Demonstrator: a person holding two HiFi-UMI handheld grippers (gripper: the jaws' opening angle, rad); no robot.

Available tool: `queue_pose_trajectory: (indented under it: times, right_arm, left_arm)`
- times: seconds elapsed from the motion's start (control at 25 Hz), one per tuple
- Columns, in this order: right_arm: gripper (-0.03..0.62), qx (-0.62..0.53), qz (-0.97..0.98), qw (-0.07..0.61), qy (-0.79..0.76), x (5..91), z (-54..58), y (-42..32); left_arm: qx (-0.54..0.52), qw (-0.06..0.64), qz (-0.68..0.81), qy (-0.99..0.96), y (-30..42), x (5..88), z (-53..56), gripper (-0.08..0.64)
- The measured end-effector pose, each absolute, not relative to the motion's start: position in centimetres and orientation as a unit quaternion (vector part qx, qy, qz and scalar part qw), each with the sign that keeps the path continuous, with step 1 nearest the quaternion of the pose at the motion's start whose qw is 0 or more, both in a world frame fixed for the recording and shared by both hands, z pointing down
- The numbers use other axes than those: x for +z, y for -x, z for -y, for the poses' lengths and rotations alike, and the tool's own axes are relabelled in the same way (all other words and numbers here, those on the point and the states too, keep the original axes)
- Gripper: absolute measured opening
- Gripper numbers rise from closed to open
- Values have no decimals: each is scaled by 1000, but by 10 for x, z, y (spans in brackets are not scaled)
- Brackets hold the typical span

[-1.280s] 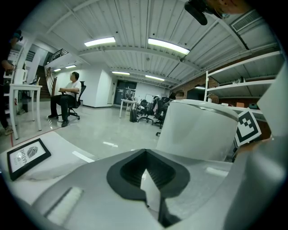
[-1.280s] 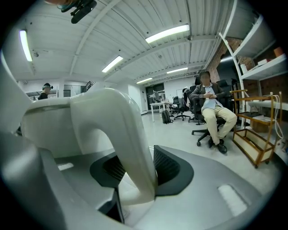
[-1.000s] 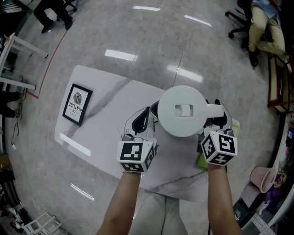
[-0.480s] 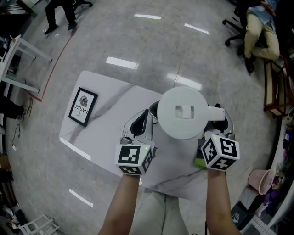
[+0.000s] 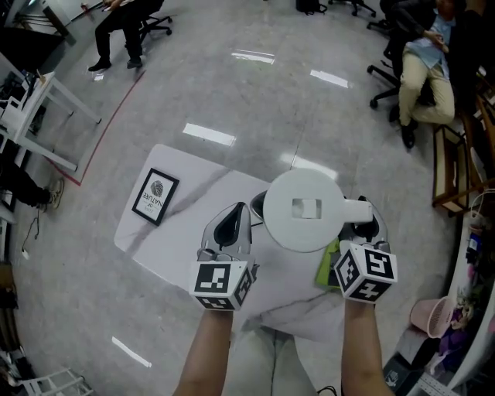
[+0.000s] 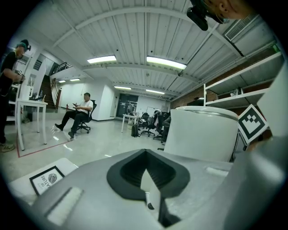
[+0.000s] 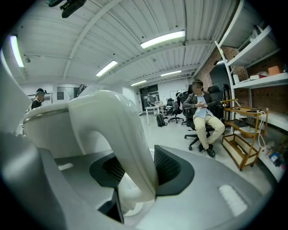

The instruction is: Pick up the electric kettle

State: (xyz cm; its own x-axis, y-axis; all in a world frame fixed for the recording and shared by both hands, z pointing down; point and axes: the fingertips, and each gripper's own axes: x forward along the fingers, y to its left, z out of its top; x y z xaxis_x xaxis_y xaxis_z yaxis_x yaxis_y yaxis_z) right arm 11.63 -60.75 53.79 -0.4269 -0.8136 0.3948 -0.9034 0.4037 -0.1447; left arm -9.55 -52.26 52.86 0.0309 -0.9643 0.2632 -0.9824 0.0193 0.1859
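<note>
Kettle (image 5: 307,209) over marble table (image 5: 193,203), glossy floor (image 5: 232,93)

White marble-look table (image 5: 174,232) on a glossy grey floor (image 5: 255,100). Black-framed picture (image 5: 155,196) with a fingerprint motif and the word NATURE, lying flat near the table's left end. Flat green item (image 5: 326,264) at the right edge, partly covered. Red line (image 5: 114,120) across the floor beside a white desk (image 5: 58,89). Seated person (image 5: 424,66) on an office chair at top right, a second person (image 5: 124,17) at top left. Wooden rack (image 5: 452,166) along the right, pink basket (image 5: 428,315) lower down. Overhead, strip lights (image 6: 165,62) on a ribbed white ceiling
</note>
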Motion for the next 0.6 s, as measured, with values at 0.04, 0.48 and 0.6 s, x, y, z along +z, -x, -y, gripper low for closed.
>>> queue_pose_trajectory:
  times: [0.04, 0.48, 0.6]
  right_arm:
    - [190, 170, 827, 132, -519, 529, 605, -117]
    - [190, 159, 838, 111, -510, 423, 581, -121]
    - [190, 155, 839, 112, -509, 391, 571, -129]
  left_arm:
    - [28, 161, 696, -699, 94, 520, 520, 2]
    - [12, 146, 701, -698, 77, 424, 486, 2]
    - [2, 142, 704, -696, 79, 394, 479, 2]
